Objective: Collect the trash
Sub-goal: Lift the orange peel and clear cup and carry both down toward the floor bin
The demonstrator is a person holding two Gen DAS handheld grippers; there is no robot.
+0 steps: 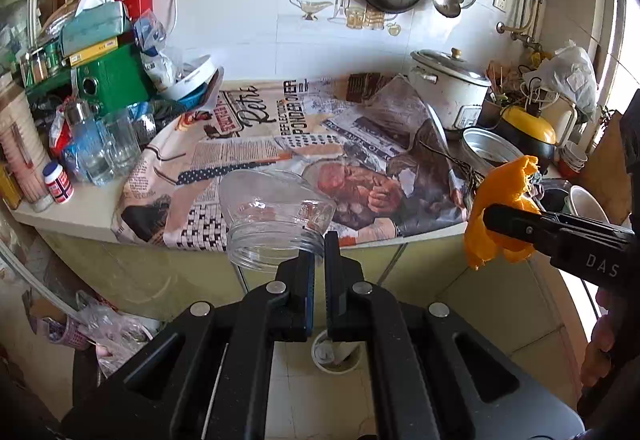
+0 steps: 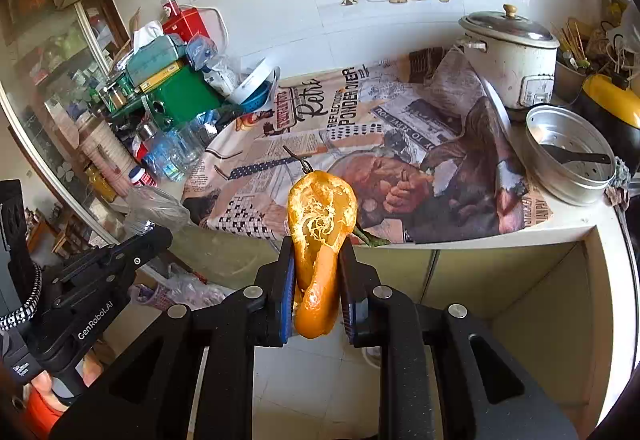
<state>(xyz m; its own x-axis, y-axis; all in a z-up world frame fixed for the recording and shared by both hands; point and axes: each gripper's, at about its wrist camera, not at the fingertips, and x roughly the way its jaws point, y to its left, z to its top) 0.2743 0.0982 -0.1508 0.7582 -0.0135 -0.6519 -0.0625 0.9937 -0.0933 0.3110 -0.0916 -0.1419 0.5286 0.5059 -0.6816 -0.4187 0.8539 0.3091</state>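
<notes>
Left gripper (image 1: 319, 244) clenched on the rim of a clear plastic jar (image 1: 276, 217), which projects ahead of its fingertips; right gripper (image 2: 316, 246) grasping an orange fruit peel (image 2: 320, 224) upright between its pads. Both loads hang off the counter, whose cloth-covered edge (image 2: 440, 240) lies just beyond, so this is judged the carrying step. Next comes finding a bin, not identifiable here, and releasing over it.
</notes>
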